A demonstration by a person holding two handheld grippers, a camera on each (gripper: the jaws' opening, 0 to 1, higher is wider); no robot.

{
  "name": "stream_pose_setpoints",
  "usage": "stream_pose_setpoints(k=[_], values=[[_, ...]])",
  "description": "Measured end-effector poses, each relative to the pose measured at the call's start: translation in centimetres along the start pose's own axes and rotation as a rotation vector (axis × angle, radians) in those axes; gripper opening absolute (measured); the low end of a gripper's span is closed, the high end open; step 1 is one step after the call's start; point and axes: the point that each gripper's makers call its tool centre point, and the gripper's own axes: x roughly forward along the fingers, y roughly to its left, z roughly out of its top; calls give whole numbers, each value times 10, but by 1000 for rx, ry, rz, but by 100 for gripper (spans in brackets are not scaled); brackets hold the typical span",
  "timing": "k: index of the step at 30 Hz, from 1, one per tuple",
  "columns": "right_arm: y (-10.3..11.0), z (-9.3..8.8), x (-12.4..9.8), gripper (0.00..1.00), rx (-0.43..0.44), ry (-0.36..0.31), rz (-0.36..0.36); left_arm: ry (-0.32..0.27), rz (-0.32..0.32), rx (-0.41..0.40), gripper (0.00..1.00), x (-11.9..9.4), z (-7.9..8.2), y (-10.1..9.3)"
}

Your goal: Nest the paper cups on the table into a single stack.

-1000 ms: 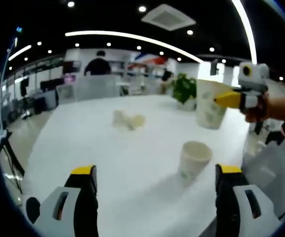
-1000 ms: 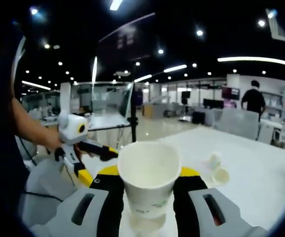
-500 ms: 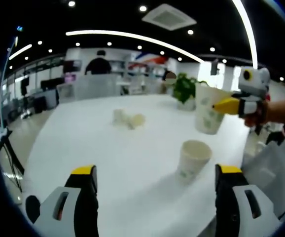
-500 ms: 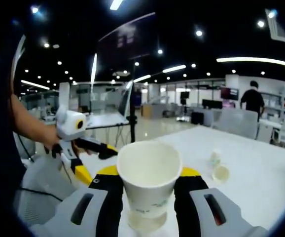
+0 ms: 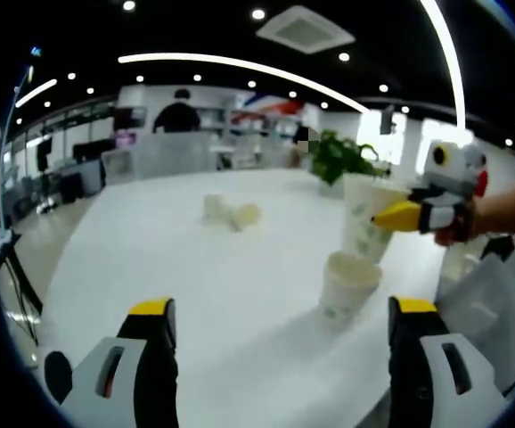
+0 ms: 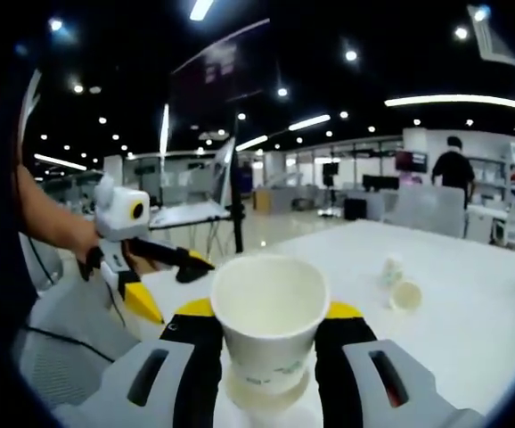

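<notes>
White paper cup (image 6: pixel 269 325) with green print, upright in right tool (image 6: pixel 266 343).

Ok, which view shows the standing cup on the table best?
The left gripper view. There the standing cup shows whole from the side, on the table, with the held cup just above it. In the right gripper view, only its rim peeks out beneath the held cup, between the right gripper's jaws.
</notes>
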Motion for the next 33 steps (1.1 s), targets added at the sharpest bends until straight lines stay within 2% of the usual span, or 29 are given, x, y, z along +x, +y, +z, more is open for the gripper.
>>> stream_pose_setpoints(k=[16,27,30,33], values=[[1,-33,8,38,23,55,-16,11,-6,11,97,1,0,0],[3,-57,9,38,5,112,-21,15,-7,11,96,2,-1,0],[5,-61,9,39,-4,126,-18,15,-6,8,96,2,-2,0],[4,-59,9,40,-5,113,-18,19,-6,6,96,3,-4,1]])
